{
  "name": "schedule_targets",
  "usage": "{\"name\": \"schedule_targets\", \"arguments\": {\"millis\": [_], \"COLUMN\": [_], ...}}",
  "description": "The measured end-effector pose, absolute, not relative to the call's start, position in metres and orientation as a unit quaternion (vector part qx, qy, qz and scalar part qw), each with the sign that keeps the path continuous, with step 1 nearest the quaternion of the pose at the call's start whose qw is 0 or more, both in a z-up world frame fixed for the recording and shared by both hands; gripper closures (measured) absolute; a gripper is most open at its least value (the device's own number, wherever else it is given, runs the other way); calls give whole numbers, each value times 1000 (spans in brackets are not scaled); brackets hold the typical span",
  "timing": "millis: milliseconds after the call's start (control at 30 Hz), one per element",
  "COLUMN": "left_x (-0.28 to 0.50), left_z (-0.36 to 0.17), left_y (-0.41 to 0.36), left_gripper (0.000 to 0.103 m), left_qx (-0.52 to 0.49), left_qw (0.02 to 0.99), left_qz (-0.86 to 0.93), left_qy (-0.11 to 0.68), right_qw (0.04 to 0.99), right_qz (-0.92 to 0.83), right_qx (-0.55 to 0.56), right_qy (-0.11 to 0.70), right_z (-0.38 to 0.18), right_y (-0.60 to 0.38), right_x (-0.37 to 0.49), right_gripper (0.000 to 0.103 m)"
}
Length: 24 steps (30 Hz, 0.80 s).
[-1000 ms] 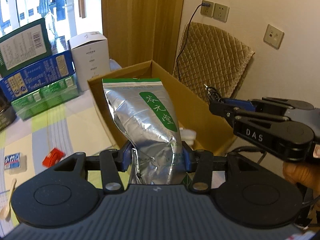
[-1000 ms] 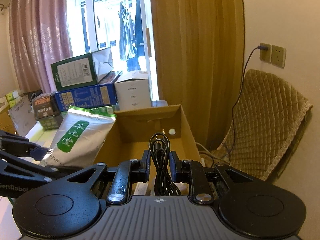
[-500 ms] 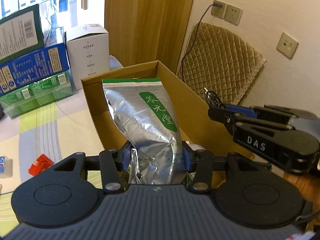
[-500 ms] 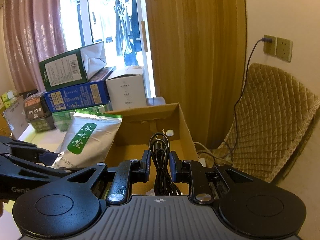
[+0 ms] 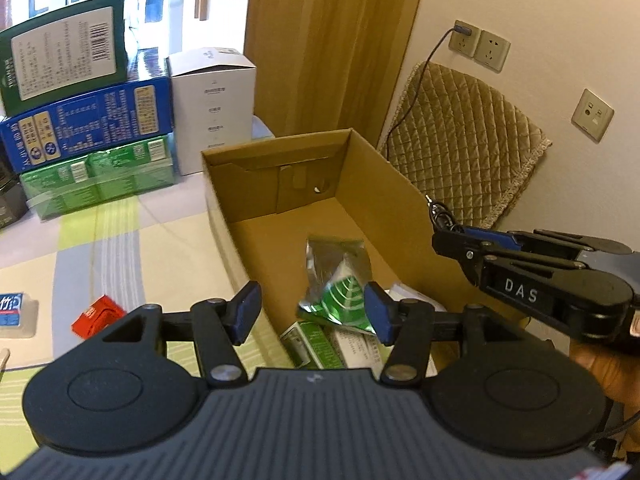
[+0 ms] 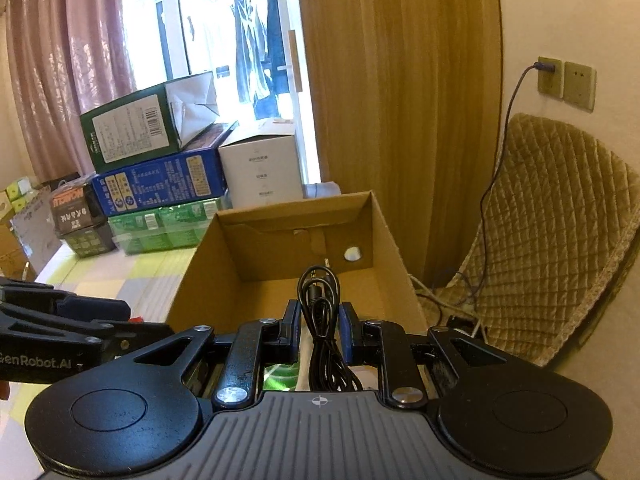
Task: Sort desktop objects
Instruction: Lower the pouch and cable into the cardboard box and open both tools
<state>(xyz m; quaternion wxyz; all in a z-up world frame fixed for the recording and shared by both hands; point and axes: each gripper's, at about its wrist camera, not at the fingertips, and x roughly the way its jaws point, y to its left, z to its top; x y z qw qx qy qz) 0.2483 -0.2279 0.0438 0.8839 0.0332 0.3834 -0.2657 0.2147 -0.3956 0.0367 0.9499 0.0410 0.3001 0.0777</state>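
Half a second ago your left hand-held gripper (image 5: 312, 311) was pinching the foil pouch (image 5: 335, 282) upright over the cardboard box (image 5: 280, 184); now its fingers are spread wide with nothing between them, and the pouch is down inside the box, blurred and tilted, over the white and green packets (image 5: 320, 342) at the near end. Your right hand-held gripper (image 6: 319, 330) hangs over the box's near right side, pressed together on a coiled black cable (image 6: 318, 304) whose loop stands up above the blue pads. The box sits on the striped surface (image 5: 100, 248), its far half bare. Left of it on the surface lie a small red packet (image 5: 98, 315) and a blue and white one (image 5: 14, 312) at the frame edge. Behind stand stacked green (image 5: 64, 62), blue (image 5: 88, 128) and light green boxes (image 5: 100, 176) with a white box (image 5: 214, 98) beside them. A quilted chair (image 5: 460, 144) stands against the wall to the right.
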Motion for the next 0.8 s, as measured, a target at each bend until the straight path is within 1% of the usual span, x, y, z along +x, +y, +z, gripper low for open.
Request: {"name": "schedule_targets", "arguments": {"millis": [133, 167, 200, 267, 333, 467, 533, 633, 733, 800], "left_x": [244, 244, 242, 240, 236, 227, 220, 207, 193, 183], "left_z": [45, 45, 46, 46, 47, 50, 52, 56, 58, 59], "left_y": [-218, -215, -213, -208, -202, -189, -183, -174, -165, -160], "left_gripper": [52, 52, 52, 49, 46, 44, 40, 36, 34, 32], "left_qx": [29, 28, 27, 26, 27, 26, 27, 32, 34, 36], "left_qw": [886, 887, 887, 889, 890, 894, 896, 899, 901, 902], "left_qz": [-258, -256, -255, -249, -245, -233, -227, -217, -208, -202], "left_qy": [384, 384, 384, 384, 383, 382, 380, 379, 379, 380], "right_qw": [949, 948, 949, 951, 952, 954, 955, 954, 951, 949], "right_qz": [89, 92, 91, 89, 89, 85, 83, 82, 87, 91], "right_qx": [55, 59, 60, 65, 70, 78, 86, 99, 111, 116], "right_qy": [298, 298, 297, 288, 284, 275, 272, 271, 276, 279], "right_z": [40, 41, 42, 46, 50, 58, 62, 66, 69, 69], "right_y": [-393, -393, -393, -394, -395, -399, -403, -407, -407, -405], "right_x": [217, 218, 218, 215, 213, 201, 192, 176, 158, 146], "right_gripper": [86, 80, 62, 44, 44, 44, 43, 39, 36, 32]}}
